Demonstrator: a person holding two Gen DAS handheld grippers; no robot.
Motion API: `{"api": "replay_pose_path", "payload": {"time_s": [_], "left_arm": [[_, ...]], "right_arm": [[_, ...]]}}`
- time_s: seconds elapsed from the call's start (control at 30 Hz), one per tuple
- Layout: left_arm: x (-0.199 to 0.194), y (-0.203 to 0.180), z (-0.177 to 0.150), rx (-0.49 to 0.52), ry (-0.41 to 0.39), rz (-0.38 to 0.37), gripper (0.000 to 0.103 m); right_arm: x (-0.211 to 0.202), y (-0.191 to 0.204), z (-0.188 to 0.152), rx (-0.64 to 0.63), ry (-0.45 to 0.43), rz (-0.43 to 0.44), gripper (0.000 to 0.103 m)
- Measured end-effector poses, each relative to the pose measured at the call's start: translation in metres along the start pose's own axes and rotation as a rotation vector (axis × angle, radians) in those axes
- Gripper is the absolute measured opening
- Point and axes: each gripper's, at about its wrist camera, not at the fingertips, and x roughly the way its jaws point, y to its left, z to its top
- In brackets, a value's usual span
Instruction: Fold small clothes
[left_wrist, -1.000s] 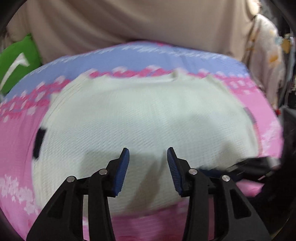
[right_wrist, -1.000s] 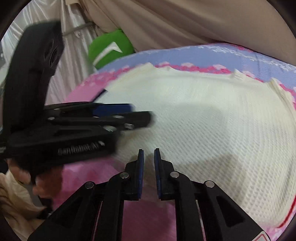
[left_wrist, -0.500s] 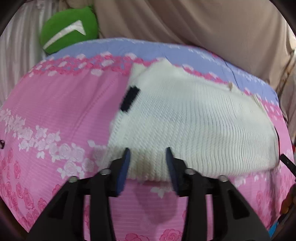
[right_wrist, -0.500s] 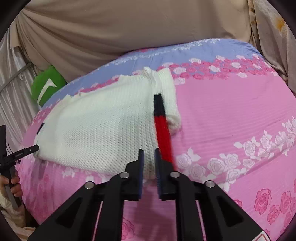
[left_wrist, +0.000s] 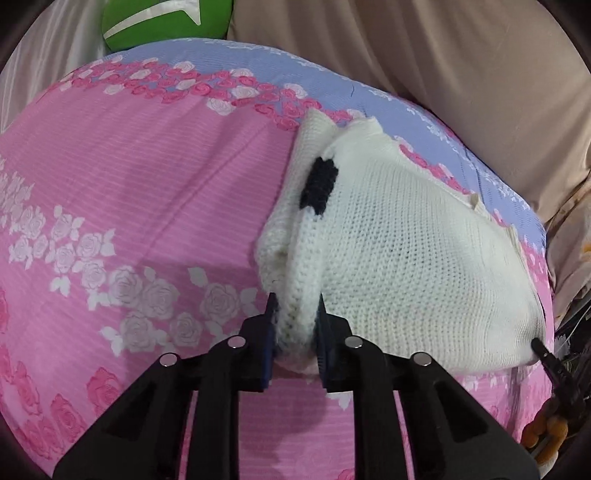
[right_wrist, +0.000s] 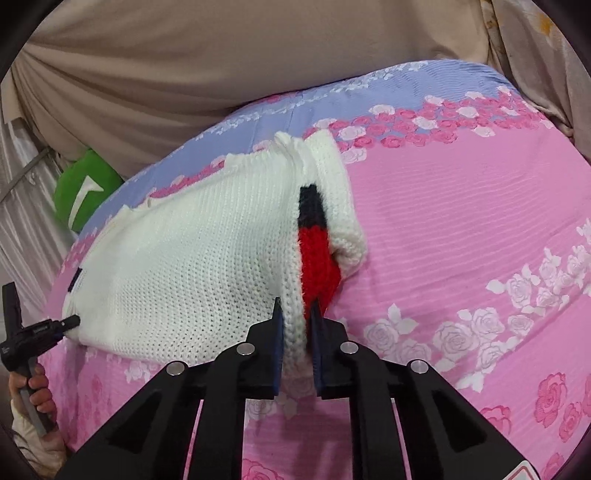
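I have the left gripper (left_wrist: 294, 332) at the left end of the white knit sweater (left_wrist: 406, 258), which lies across the pink rose-print bed sheet (left_wrist: 147, 184) toward the bed's near edge. Its blue fingers (left_wrist: 269, 339) are closing, and a bunched fold of the sweater's near left corner sits squeezed between them. Just beyond that fold I see a dark patch (left_wrist: 319, 184) on the knit, with a loose sleeve lying beside it on the sheet. A green cushion (left_wrist: 166, 22) rests past the bed's far left corner, against the beige drape (left_wrist: 443, 74) that hangs behind the bed. The sheet turns lilac along the far edge.

The sweater's body stretches flat between my two grippers. In the right wrist view the left gripper pinches the far corner and a hand (right_wrist: 37, 384) holds its handle.

My right gripper (right_wrist: 295, 332) is at the sweater's right end. Its fingers (right_wrist: 277, 332) are closing too, with the near right corner of the knit pressed between them, next to a red and dark stripe (right_wrist: 317, 251). The right sleeve lies folded beside that stripe.
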Motion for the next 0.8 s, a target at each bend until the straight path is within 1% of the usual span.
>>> {"api": "replay_pose_path", "payload": {"time_s": [0.07, 0.1, 0.17, 0.23, 0.27, 0.33, 0.37, 0.4, 0.47, 0.5, 0.53, 0.57, 0.6, 0.63, 0.67, 0.7, 0.77, 0.8], "left_arm": [[-0.007, 0.008, -0.001, 0.014, 0.010, 0.015, 0.014], [-0.008, 0.013, -0.002, 0.013, 0.023, 0.022, 0.014], [-0.009, 0.024, -0.010, -0.002, 0.063, 0.019, 0.014], [-0.008, 0.028, -0.021, -0.004, 0.084, 0.034, 0.014], [-0.007, 0.028, -0.023, -0.006, 0.079, 0.040, 0.014], [-0.007, 0.025, -0.024, -0.013, 0.063, 0.058, 0.015], [-0.009, 0.024, -0.023, -0.018, 0.058, 0.058, 0.019], [-0.014, 0.022, -0.020, -0.030, 0.048, 0.046, 0.023], [-0.031, 0.021, -0.011, -0.037, 0.000, 0.038, 0.024], [-0.041, 0.021, -0.005, -0.033, -0.037, 0.044, 0.029], [-0.055, 0.019, 0.002, -0.025, -0.093, 0.060, 0.034], [-0.064, 0.017, 0.009, -0.018, -0.134, 0.065, 0.049], [-0.071, 0.012, 0.017, -0.008, -0.180, 0.059, 0.058], [-0.073, 0.008, 0.024, 0.002, -0.201, 0.054, 0.061], [-0.070, 0.002, 0.033, 0.011, -0.209, 0.041, 0.065], [-0.063, -0.006, 0.042, 0.018, -0.199, 0.009, 0.068], [-0.043, -0.021, 0.055, 0.029, -0.166, -0.057, 0.072], [-0.032, -0.028, 0.059, 0.038, -0.145, -0.071, 0.073]], "right_arm": [[-0.015, -0.006, -0.001, -0.001, -0.008, -0.024, 0.008], [-0.018, -0.009, -0.004, -0.005, 0.005, -0.040, 0.008], [-0.018, -0.017, -0.013, -0.003, 0.050, -0.060, 0.008], [-0.013, -0.023, -0.024, 0.014, 0.092, -0.066, 0.008], [-0.007, -0.026, -0.029, 0.026, 0.116, -0.060, 0.008], [-0.002, -0.026, -0.030, 0.010, 0.117, -0.056, 0.009], [-0.003, -0.024, -0.026, 0.005, 0.119, -0.052, 0.012], [-0.005, -0.022, -0.022, 0.005, 0.118, -0.040, 0.019], [-0.017, -0.016, -0.013, -0.015, 0.085, -0.042, 0.021], [-0.023, -0.013, -0.009, -0.027, 0.066, -0.051, 0.024], [-0.030, -0.011, -0.002, -0.038, 0.032, -0.063, 0.027], [-0.035, -0.009, 0.006, -0.040, -0.003, -0.059, 0.033], [-0.038, -0.008, 0.014, -0.035, -0.029, -0.035, 0.039], [-0.037, -0.009, 0.023, -0.030, -0.045, -0.013, 0.040], [-0.034, -0.008, 0.030, -0.026, -0.058, 0.004, 0.044], [-0.028, -0.006, 0.040, -0.028, -0.068, 0.011, 0.046], [-0.013, 0.000, 0.053, -0.042, -0.074, 0.021, 0.049], [-0.002, 0.001, 0.062, -0.045, -0.062, 0.033, 0.050]]}}
